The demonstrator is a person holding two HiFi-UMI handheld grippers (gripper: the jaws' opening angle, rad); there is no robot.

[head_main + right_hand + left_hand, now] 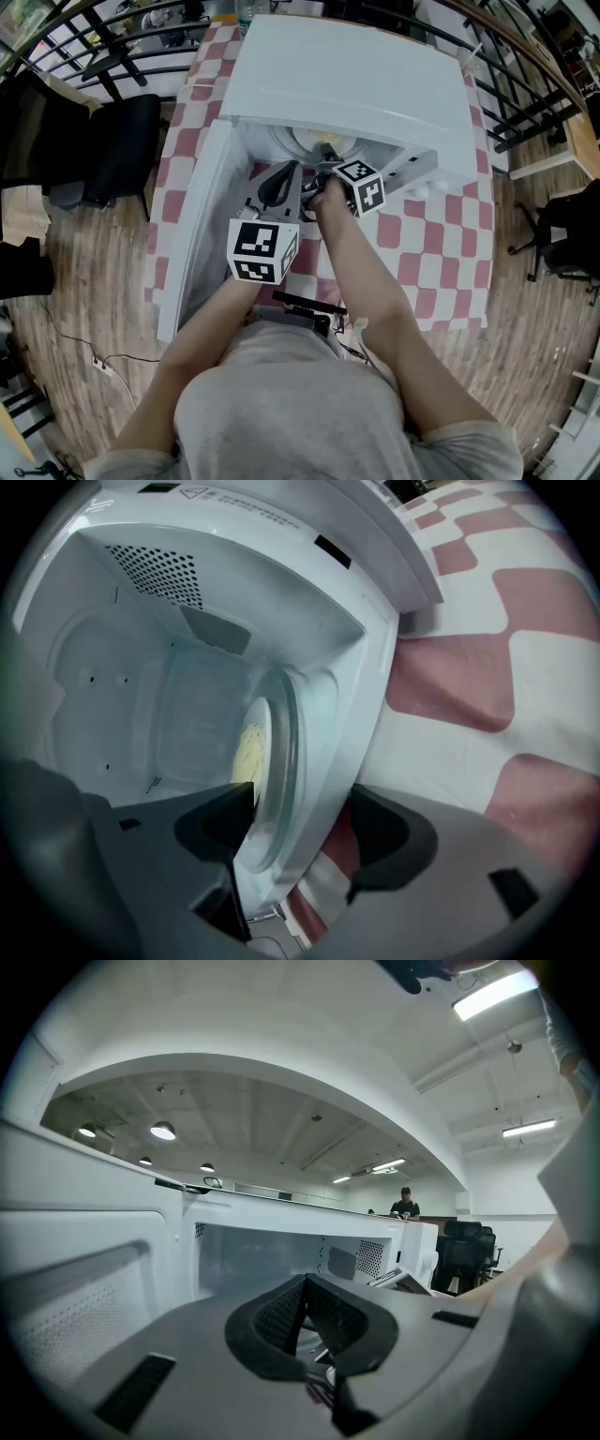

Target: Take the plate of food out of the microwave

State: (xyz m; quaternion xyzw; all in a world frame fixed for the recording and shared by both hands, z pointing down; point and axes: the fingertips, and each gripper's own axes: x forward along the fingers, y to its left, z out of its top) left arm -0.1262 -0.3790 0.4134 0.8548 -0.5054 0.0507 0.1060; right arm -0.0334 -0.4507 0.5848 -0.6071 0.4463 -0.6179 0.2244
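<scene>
Two tools work at the microwave: the right tool gapes around the plate rim, the left tool sits closed, empty. The label print inside is unreadable.

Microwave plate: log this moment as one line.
microwave open | plate inside | right gripper open at plate rim | left gripper shut, empty

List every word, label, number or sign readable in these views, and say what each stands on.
Grey print line with warning triangle on the white microwave's front frame: too small and blurred to read.
Black-and-white square patterns on the white marker cubes: no letters.
Nothing else readable.
</scene>
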